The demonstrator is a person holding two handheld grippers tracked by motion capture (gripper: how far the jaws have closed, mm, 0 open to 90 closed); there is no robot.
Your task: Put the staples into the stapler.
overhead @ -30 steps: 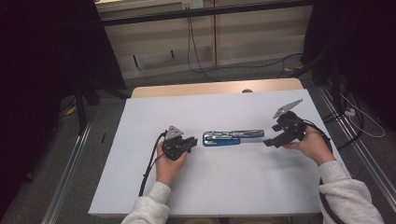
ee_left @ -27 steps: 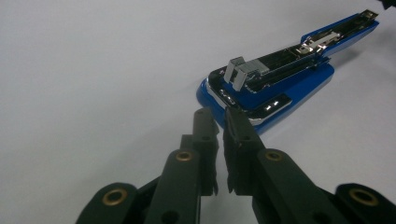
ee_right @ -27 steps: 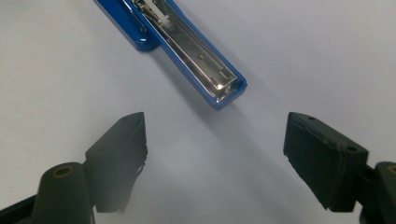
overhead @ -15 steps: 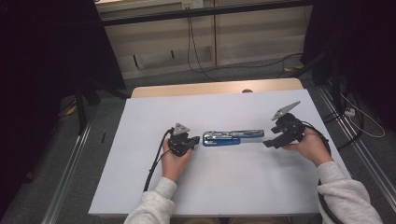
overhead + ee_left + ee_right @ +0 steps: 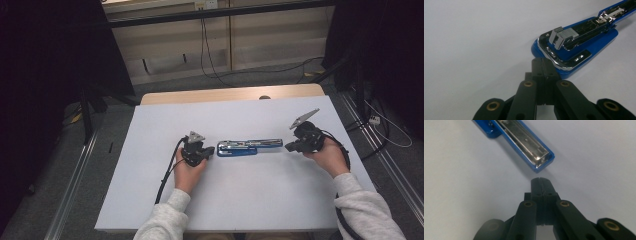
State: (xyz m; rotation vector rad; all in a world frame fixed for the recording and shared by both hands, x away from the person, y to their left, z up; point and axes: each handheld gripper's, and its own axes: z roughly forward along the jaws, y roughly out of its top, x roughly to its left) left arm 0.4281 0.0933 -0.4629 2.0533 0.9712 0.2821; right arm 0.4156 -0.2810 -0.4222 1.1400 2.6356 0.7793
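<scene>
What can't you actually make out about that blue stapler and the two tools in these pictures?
- Stapler: high view, too small to tell whether staples are loaded.
- Its far end: left gripper view, cut off by the top right edge.
- Its base: right gripper view, cut off by the top edge.
- Left tool touching the stapler or just short: left gripper view, the shut tips hide the meeting point.
- Right tool: lower parts blurred.
</scene>
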